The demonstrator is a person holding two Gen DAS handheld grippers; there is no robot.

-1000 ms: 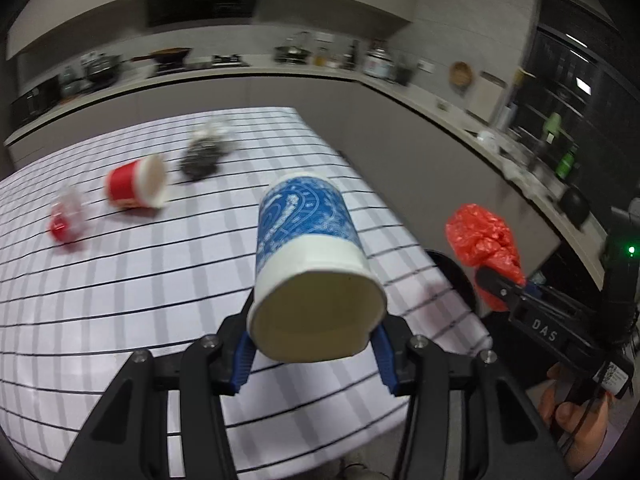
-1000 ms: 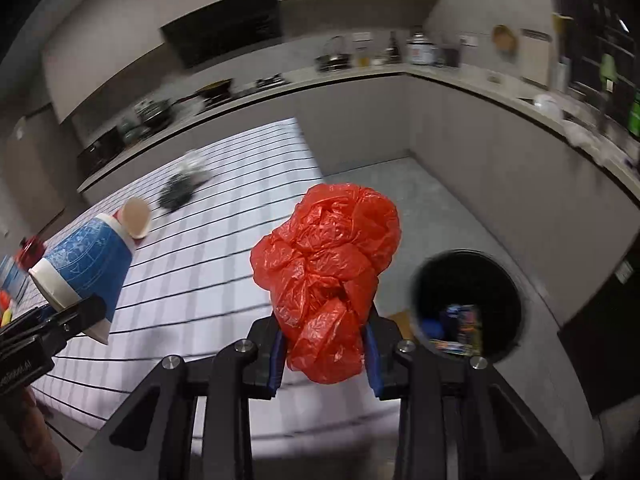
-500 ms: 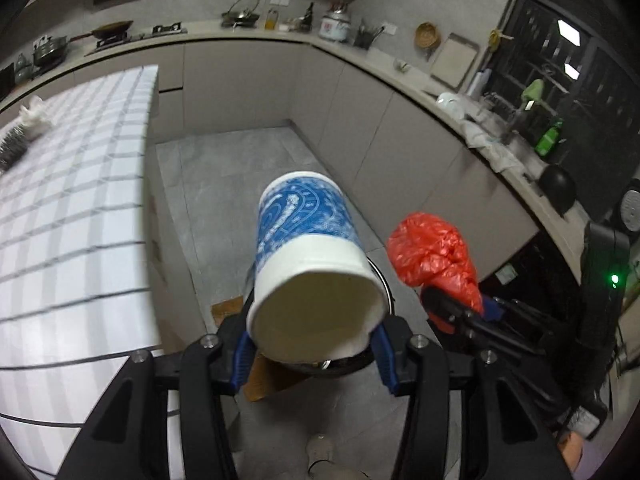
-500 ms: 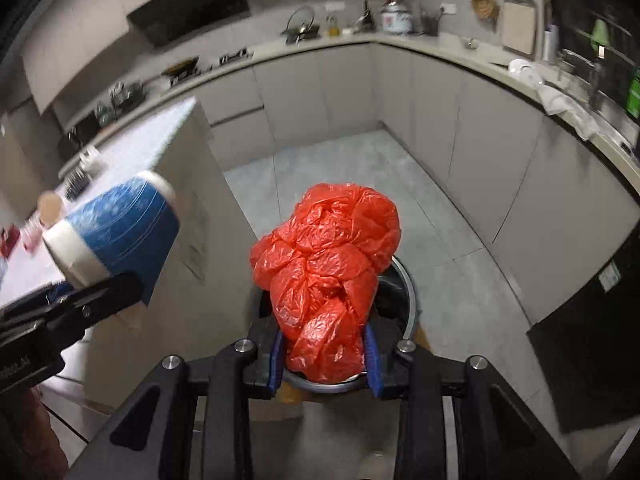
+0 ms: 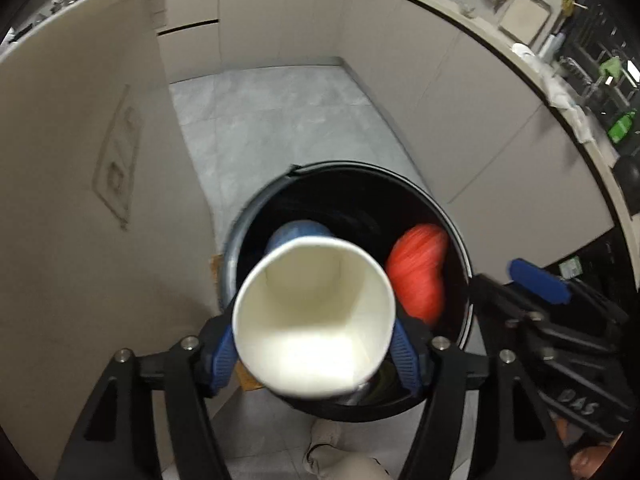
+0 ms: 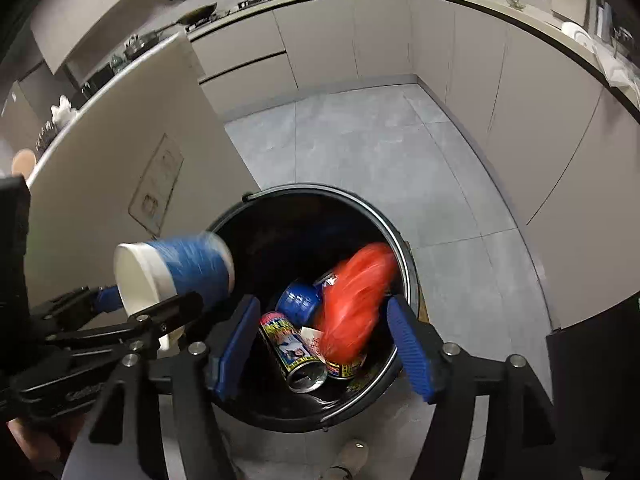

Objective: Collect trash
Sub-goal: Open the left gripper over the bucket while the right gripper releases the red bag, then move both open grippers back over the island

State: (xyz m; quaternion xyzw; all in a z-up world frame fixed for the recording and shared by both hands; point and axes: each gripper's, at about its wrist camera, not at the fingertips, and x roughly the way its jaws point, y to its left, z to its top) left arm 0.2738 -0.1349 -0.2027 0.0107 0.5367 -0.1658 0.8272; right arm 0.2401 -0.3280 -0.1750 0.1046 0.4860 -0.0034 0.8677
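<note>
A black round bin [image 5: 360, 169] [image 6: 320, 190] stands on the floor right under both grippers. My left gripper [image 5: 314, 356] has its jaws opening. The blue paper cup [image 5: 312, 320] [image 6: 176, 276] is still between the blue pads, blurred and tipping bottom-first toward the bin. My right gripper [image 6: 324, 346] is opening too, its pads well apart. The red plastic bag [image 6: 356, 300] [image 5: 416, 276] is a blur falling between them into the bin, touching neither pad. Drink cans [image 6: 292, 344] lie inside the bin.
The kitchen island's beige side panel [image 5: 80, 200] [image 6: 100, 200] rises close on the left of the bin. Grey floor tiles [image 6: 360, 140] and beige cabinets [image 6: 520, 120] lie beyond. A person's shoe [image 5: 324, 436] [image 6: 352, 452] shows at the bottom edge.
Both grippers swung off the striped table and sank over the bin. The right jaws opened and the red bag dropped free. The left jaws widened and the cup tipped.
</note>
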